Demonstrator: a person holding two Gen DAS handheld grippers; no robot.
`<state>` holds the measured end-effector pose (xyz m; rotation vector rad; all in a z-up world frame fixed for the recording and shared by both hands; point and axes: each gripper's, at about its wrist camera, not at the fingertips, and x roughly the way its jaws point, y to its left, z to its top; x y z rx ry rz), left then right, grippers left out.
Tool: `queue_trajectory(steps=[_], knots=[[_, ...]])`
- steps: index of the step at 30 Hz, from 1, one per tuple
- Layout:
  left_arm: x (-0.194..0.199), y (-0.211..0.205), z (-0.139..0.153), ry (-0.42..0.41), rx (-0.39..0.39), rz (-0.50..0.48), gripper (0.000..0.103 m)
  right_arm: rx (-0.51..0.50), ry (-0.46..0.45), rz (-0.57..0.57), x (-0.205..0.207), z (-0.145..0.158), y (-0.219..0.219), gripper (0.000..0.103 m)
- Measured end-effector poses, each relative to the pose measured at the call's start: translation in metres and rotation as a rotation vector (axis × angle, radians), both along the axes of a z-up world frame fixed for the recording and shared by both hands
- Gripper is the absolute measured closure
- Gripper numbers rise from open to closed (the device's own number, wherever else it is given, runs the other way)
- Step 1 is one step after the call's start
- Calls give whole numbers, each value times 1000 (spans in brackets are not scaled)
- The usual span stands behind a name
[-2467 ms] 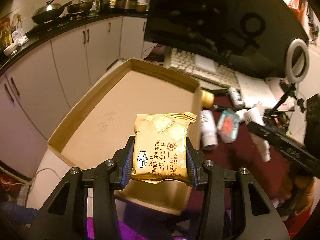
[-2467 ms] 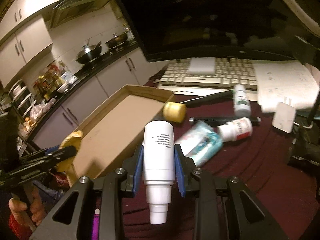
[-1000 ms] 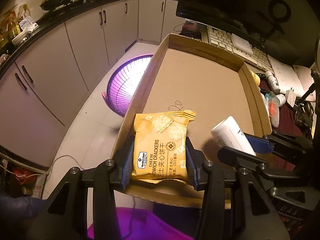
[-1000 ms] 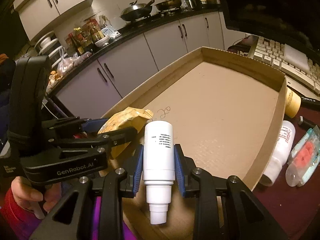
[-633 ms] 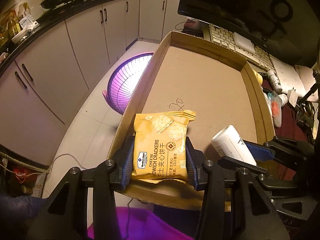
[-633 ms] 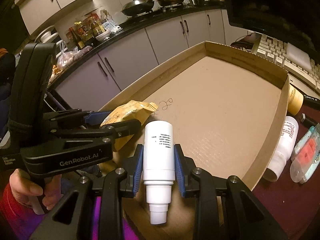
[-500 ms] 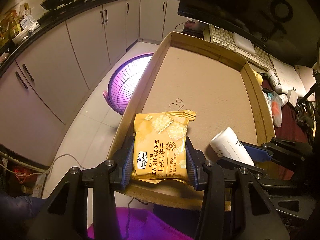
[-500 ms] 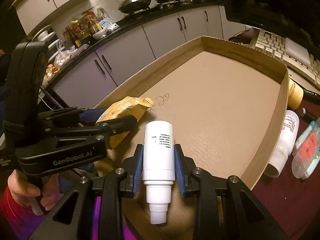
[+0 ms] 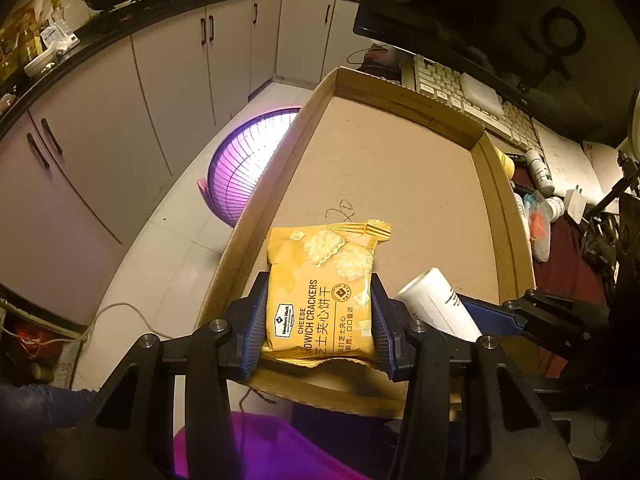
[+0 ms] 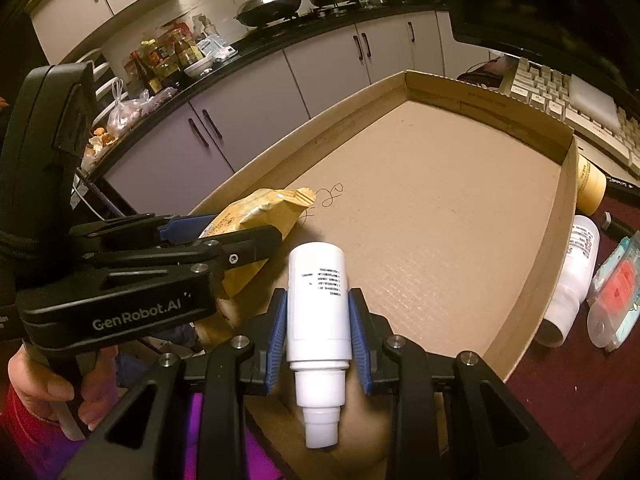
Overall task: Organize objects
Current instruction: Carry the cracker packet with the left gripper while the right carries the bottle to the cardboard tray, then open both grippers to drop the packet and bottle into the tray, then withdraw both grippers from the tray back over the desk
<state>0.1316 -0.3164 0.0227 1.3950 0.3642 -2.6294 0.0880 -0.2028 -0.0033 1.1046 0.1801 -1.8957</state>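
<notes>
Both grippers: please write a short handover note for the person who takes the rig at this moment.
Left gripper: shut on the cracker packet, at the near end of the cardboard box.
Right gripper: shut on the white bottle, beside the packet.
Done: nothing lies in the box yet.
Left: release both inside; then fetch the second white bottle and the clear pouch on the dark red table.

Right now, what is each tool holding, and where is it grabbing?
The left tool squeezes the yellow cracker packet by its two side edges. The right tool clamps the white bottle around its body, cap toward the camera.
</notes>
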Motion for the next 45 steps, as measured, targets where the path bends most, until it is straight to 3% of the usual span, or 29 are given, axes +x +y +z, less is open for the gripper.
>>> queue_trajectory(steps=[7,9,11,13,14,18,22,26,29,37,45], knots=[[2,0,4,16,17,23,57,-12,-2,0,2,5,4,68],[4,-2,6,37,49,30,57,-19,7,5,4,7,6,62],[6,-3,9,60,76,26,57,-28,19,6,5,10,7,49],[7,-1,13,80,72,25,57,-35,42,-5,7,15,11,36],[8,0,15,90,55,24,57,-41,50,-11,7,17,13,35],[9,5,22,107,20,20,57,-61,52,-36,5,22,23,34],[11,7,28,136,38,29,54,-91,69,-66,5,30,35,26],[16,9,38,175,41,42,30,-129,99,-85,8,41,49,25],[18,15,44,202,45,36,25,-150,114,-105,9,47,60,24],[18,35,56,216,70,-1,24,-227,99,-204,1,55,113,24],[-2,88,63,212,92,-136,24,-270,122,-398,-16,62,186,21]])
